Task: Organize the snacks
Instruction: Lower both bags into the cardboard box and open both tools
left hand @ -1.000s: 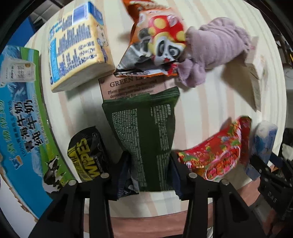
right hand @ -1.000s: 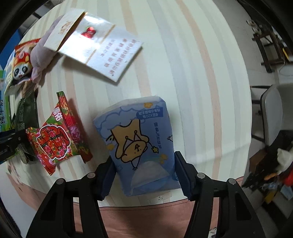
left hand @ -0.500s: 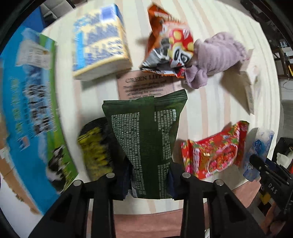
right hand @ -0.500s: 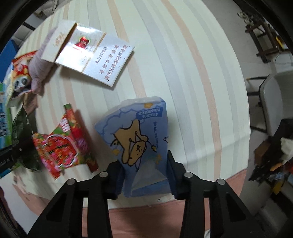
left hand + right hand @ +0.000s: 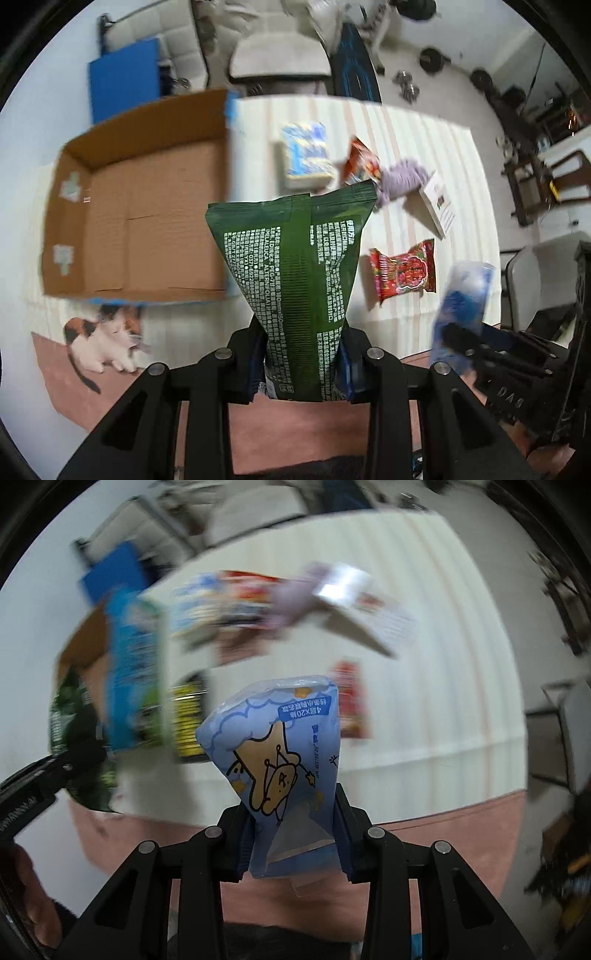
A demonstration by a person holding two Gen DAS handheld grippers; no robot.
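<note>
Left tongs (image 5: 301, 363) clenched on green pouch (image 5: 295, 273), lifted clear of table; open cardboard box (image 5: 136, 221) lies ahead-left, the likely drop point. Right tongs (image 5: 295, 843) grasp blue cartoon pack (image 5: 280, 753) by its lower end, also aloft.

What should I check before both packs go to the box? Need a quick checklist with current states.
1. Left claw shut on green pack: ok, pinched at its lower end, pack hanging clear of the table.
2. Right claw shut on blue tissue pack: ok, squeezed between the pads.
3. Cardboard box open, floor bare: ok.
4. Box within the table edge: ok, sits on the striped cloth.
5. Clearance between the two claws: cannot tell, motion blur.
6. Cat lying on the floor near the box side: not ok, keep clear.
</note>
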